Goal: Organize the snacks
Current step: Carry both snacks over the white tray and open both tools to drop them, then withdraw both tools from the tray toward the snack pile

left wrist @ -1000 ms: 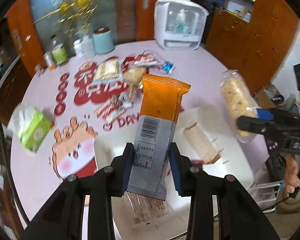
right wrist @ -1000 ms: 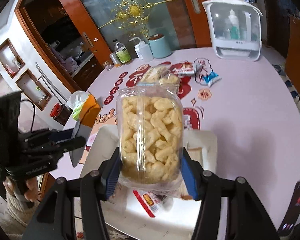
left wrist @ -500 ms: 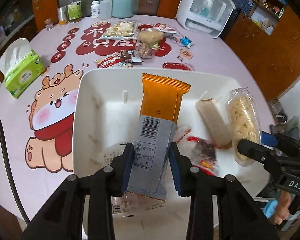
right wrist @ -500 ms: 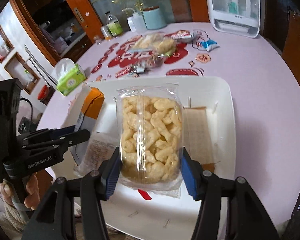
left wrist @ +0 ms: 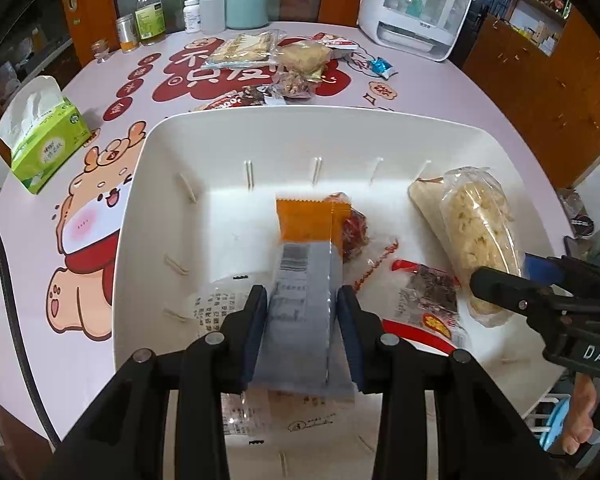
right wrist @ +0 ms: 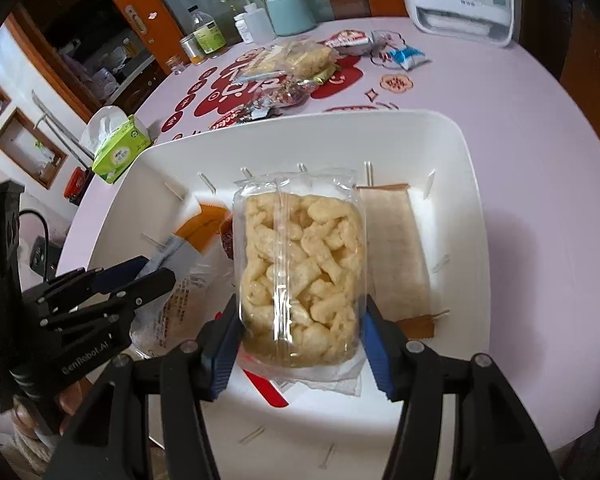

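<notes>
Black "DAS" lettering marks the right gripper (right wrist: 300,344), clamped on a puff pack (right wrist: 302,264); the "GenRobot.AI" left gripper (left wrist: 302,320) is opening around an orange-grey wrapper (left wrist: 304,264) with a barcode.

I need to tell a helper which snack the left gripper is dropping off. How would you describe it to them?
Look in the big white bin on the pink table. Near its middle, between the left gripper fingers, whose jaws are opening, lies the orange-and-grey packet. It is the only opaque two-colour wrapper with a barcode; its neighbours are clear bags.
</notes>
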Motion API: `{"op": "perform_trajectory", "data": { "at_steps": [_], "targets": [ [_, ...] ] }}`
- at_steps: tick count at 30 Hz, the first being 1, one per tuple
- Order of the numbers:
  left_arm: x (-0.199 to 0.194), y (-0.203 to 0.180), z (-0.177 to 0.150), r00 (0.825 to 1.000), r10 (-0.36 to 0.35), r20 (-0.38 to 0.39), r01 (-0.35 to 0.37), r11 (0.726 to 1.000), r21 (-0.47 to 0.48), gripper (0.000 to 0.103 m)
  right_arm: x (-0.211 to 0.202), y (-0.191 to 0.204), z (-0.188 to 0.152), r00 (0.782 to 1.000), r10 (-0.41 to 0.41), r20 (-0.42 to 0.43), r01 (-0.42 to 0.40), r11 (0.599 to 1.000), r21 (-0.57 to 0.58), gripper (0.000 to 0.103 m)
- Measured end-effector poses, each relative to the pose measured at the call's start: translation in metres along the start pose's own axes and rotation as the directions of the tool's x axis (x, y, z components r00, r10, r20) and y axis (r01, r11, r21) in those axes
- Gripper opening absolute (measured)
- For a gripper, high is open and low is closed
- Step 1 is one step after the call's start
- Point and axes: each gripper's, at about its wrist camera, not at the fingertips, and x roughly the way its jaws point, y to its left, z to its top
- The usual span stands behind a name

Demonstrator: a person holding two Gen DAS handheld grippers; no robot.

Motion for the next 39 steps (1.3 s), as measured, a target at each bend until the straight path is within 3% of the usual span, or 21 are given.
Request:
{"op": "perform_trajectory", "data": {
  "at_steps": [1, 2, 3, 10, 18, 25, 39],
  "targets": [
    [0.001, 0.000, 0.000, 1.000, 0.000, -0.001, 0.000, 1.000, -0.003, 0.055, 0.001, -0.002, 0.000, 1.000, -0.011, 0.005, 0.011, 1.000, 0.005, 0.057],
    [0.001, -0.001, 0.000, 1.000, -0.004, 0.004, 0.004, 1.000, -0.006, 0.076, 0.001, -0.002, 0.000, 1.000, 0.000, 0.005, 0.000, 1.000, 0.000, 0.057],
    [-0.002, -0.001, 0.000, 1.000, -0.011, 0.023, 0.011, 1.000, -0.011, 0.087, 0.000, -0.001, -0.001, 1.000, 0.004, 0.006, -0.004, 1.000, -0.005, 0.058],
    [-0.021, -0.015, 0.000, 0.991, 0.026, 0.133, -0.032, 0.999, 0.040, 0.087, -0.017, 0.011, -0.001, 0.996, -0.023, 0.090, 0.029, 0.997, -0.067, 0.060],
    [-0.037, -0.022, -0.004, 0.978, 0.047, 0.202, -0.062, 0.996, 0.068, 0.087, -0.034, 0.021, -0.005, 0.987, -0.034, 0.159, 0.053, 0.992, -0.116, 0.060],
    [-0.045, -0.021, -0.007, 0.974, 0.040, 0.224, -0.055, 0.997, 0.060, 0.087, -0.041, 0.024, -0.006, 0.983, -0.001, 0.182, 0.023, 0.993, -0.118, 0.060],
    [-0.053, -0.021, -0.008, 0.969, 0.034, 0.245, -0.048, 0.998, 0.051, 0.087, -0.055, 0.034, -0.006, 0.973, -0.005, 0.230, 0.040, 0.988, -0.148, 0.060]
  ]
}}
